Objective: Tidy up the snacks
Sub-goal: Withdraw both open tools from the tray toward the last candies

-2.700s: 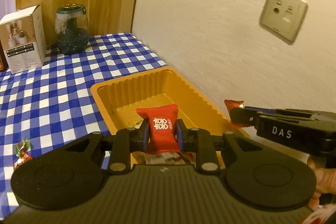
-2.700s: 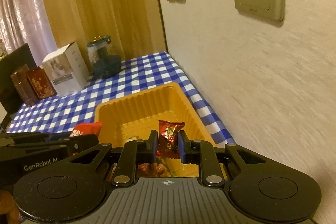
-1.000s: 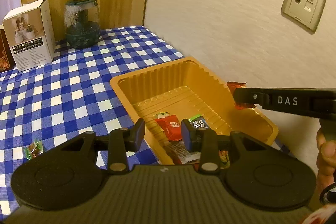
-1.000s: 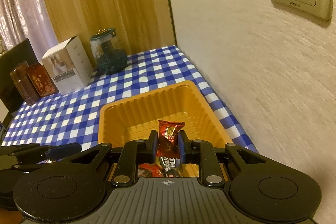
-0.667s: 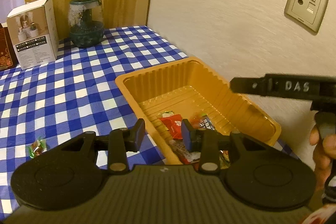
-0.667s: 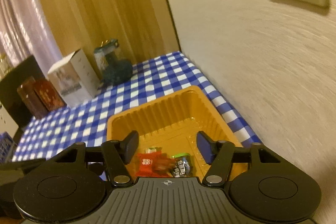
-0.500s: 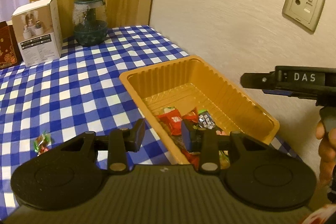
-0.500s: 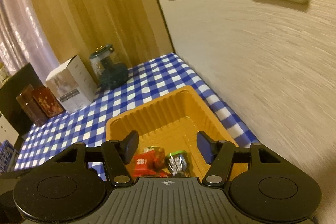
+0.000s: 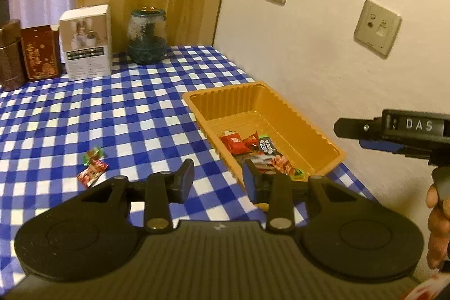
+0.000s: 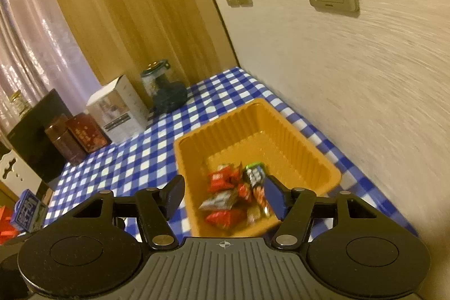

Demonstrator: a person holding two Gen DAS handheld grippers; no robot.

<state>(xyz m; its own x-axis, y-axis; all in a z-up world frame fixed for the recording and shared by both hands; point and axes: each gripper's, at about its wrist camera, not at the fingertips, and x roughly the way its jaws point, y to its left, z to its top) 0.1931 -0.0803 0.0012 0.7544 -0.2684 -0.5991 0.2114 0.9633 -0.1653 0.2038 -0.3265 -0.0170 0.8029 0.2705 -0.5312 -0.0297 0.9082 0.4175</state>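
Both my jaws wide, holding nothing. Left gripper (image 9: 218, 179) hangs above the checked surface (image 9: 135, 114) just off the orange tray (image 9: 315, 128); right gripper (image 10: 222, 194) over the tray's near end. Snacks (image 10: 233, 193) piled at that near end, since that's where I can reach to drop. Left wrist cam alone shows two loose candies (image 9: 92, 167) on the surface, well apart from the tray, prob. next pick. Right cam blurry, can't count wrappers.
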